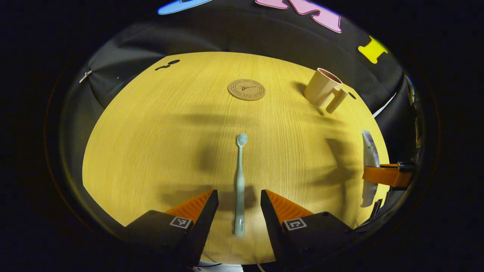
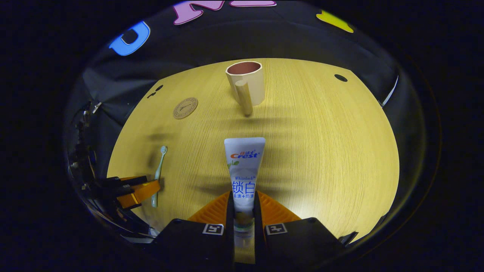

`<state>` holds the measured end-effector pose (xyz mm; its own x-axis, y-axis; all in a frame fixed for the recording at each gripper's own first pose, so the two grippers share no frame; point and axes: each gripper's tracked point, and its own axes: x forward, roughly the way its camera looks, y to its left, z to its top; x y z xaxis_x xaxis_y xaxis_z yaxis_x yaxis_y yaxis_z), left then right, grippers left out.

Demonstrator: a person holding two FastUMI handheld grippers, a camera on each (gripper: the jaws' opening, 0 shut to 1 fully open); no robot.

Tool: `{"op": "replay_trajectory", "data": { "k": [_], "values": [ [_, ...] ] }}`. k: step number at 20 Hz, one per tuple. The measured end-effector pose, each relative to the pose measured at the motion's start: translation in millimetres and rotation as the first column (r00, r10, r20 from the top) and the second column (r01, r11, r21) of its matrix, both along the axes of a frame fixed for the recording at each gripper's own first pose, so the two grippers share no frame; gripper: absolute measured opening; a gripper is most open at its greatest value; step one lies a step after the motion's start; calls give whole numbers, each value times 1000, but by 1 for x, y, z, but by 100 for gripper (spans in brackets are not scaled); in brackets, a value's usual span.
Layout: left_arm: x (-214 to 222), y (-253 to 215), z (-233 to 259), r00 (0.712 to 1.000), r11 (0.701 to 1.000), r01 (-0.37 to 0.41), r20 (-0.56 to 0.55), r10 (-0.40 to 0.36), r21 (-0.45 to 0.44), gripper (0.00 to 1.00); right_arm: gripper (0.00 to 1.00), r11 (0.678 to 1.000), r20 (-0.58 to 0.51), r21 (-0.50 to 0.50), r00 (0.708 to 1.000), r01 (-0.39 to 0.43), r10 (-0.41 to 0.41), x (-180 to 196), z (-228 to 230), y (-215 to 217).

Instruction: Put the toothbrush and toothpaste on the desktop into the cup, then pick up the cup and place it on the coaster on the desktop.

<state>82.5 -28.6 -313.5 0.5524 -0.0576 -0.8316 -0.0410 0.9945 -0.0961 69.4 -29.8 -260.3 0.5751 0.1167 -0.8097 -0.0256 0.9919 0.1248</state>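
In the left gripper view, the left hand-held gripper [image 1: 239, 200] is hovering low over the bench [image 1: 151, 143] with its fingers standing apart, and the toothbrush [image 1: 239, 185] is lying flat on the wood in the gap between them, touching neither. The toothbrush is a pale, slim one, its handle end pointing back toward the near edge and its bristle head pointing toward the far edge. Beyond its head the round brown coaster [image 1: 246, 89] is sitting near the far edge, and the beige cup [image 1: 324, 90] is standing toward the far right corner with its handle turned to the near side. At the right edge this view is also catching the right hand-held gripper [image 1: 383, 175] from the side, with the toothpaste [image 1: 369, 151] crossing it.

The right gripper view is giving what that side glimpse cannot: the right hand-held gripper [image 2: 244, 211] is clamped on the toothpaste [image 2: 244, 170], both fingers pressing the lower part of the tube near its cap. The tube is white with blue and red print, its flat crimped end pointing toward the far edge. Straight beyond it the cup [image 2: 246, 85] is standing upright near the far edge, its reddish inside showing and its handle facing the gripper. The coaster [image 2: 185, 108] is lying left of the cup, well apart from it. Toward the near left corner the toothbrush [image 2: 159, 170] is lying beside the left hand-held gripper [image 2: 140, 190].
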Motion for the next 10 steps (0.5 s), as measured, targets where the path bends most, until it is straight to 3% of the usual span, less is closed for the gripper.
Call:
{"op": "replay_trajectory", "data": {
  "k": [6,10],
  "values": [
    [-5,0,-12,998,998,28,-56,-25,54,73,25,999,12,27,1000,-20,20,-2,3,0],
    [-11,-8,-16,985,984,141,-114,-129,110,60,25,999,10,29,999,-32,31,-2,2,-1]
  ]
}}
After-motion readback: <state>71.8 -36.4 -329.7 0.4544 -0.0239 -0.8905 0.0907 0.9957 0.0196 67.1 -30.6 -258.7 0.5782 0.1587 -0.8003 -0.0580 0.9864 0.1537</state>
